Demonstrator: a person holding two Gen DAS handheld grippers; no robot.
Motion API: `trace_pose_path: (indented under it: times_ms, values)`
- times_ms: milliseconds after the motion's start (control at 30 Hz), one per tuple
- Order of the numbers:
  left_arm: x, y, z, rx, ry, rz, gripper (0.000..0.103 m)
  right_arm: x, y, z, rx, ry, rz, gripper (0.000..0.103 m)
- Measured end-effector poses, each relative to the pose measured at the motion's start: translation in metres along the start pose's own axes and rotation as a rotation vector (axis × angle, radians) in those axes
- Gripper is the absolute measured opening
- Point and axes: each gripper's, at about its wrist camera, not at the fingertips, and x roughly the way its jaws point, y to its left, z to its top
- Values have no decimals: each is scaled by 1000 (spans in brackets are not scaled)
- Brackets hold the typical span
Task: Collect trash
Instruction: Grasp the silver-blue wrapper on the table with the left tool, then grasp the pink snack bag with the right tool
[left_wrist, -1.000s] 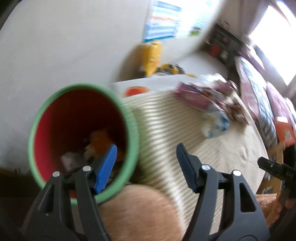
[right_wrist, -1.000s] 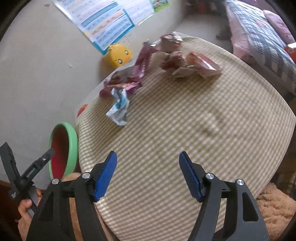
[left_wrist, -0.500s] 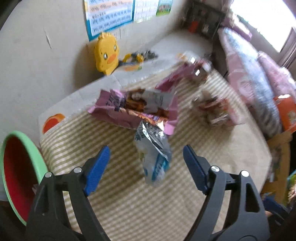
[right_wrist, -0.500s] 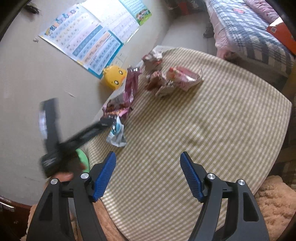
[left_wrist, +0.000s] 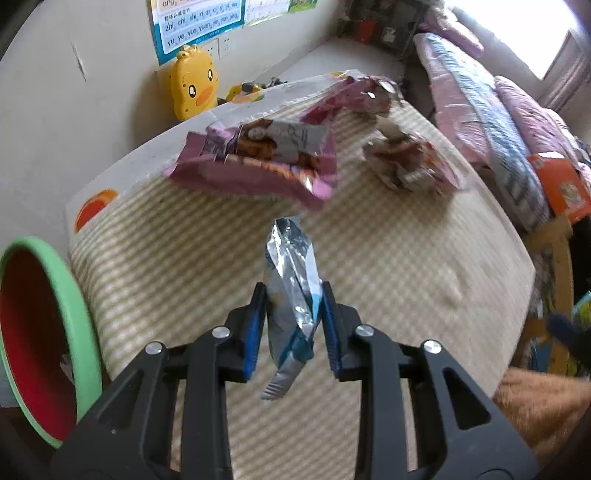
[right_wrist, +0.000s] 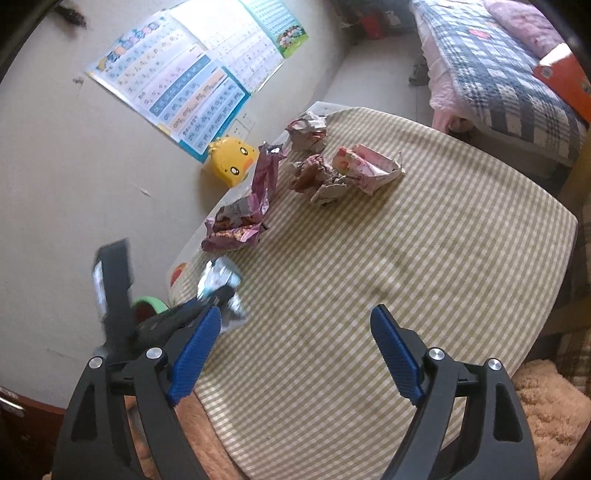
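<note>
The silver and blue foil wrapper (left_wrist: 293, 291) stands crumpled between the blue pads of my left tool (left_wrist: 293, 325), near the front left part of the checked worktop (left_wrist: 388, 280). My left tool's jaws are closing on it, and both pads (left_wrist: 255, 332) look to be pressing its sides, with its torn lower end hanging below them. From my right wrist camera the same wrapper (right_wrist: 221, 280) shows at the worktop's left edge with the black left tool (right_wrist: 207, 302) reaching into it.

Just beyond the wrapper lies a purple snack bag (left_wrist: 258, 162), flat and wrinkled, close to the worktop's far left edge. To its right, well apart from my wrapper, sits a heap of crumpled pink and brown wrappers (left_wrist: 410, 166), and another purple piece (left_wrist: 354, 92) lies at the far edge.

My right tool (right_wrist: 295, 350) hangs over bare cloth at the near side of the worktop, its jaws opening wide with nothing between them.

Left of the worktop, beside its edge, is a bin with a green rim (left_wrist: 70, 295) and a red inside. A yellow duck toy (left_wrist: 192, 83) stands against the wall behind the worktop, below a wall chart (right_wrist: 177, 77). A bed with a plaid cover (right_wrist: 509, 74) is off to the right.
</note>
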Motion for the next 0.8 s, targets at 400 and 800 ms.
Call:
trace_pose_path:
  times_ms: [400,800]
  values:
    - [-39,38,-93,-97,-79,-54,29,50,31,-24,-204,109,-36,81]
    - [-22,71,-96,-228,-46,-212,30,104,119,11,-696,65,-263,88]
